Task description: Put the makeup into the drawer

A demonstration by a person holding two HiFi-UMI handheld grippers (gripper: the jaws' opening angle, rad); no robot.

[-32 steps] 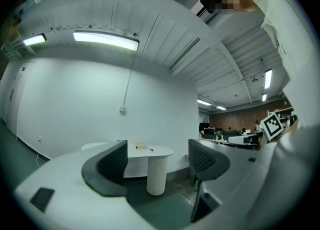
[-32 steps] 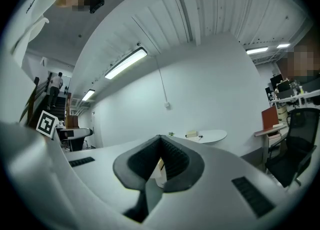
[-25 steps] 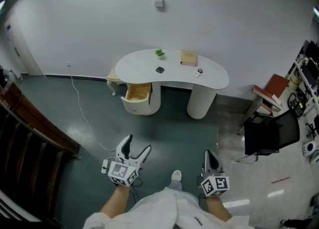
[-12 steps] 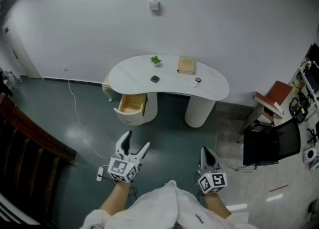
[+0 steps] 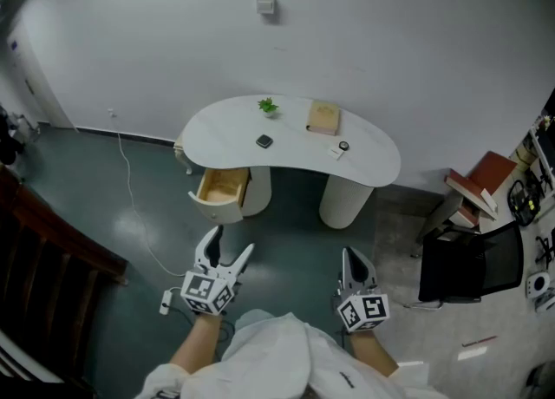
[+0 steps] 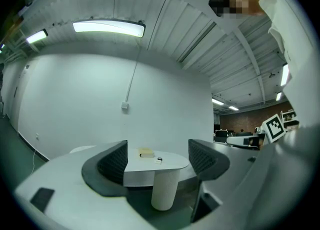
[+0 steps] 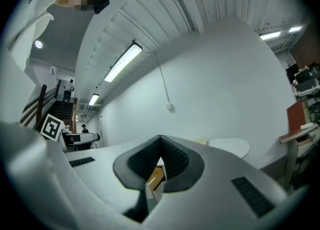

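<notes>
Holding the white left gripper (image 5: 231, 245) low in front, jaws spread wide, nothing between. Holding the white right gripper (image 5: 350, 260) beside it, well apart, jaws closed together, empty. Both forearms (image 5: 198, 347) stretched forward.

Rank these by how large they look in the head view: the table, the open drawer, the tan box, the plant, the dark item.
1. table
2. drawer
3. tan box
4. plant and dark item: both tiny and look about alike, so I do not rank them.
All stand about equally far from the camera.
</notes>
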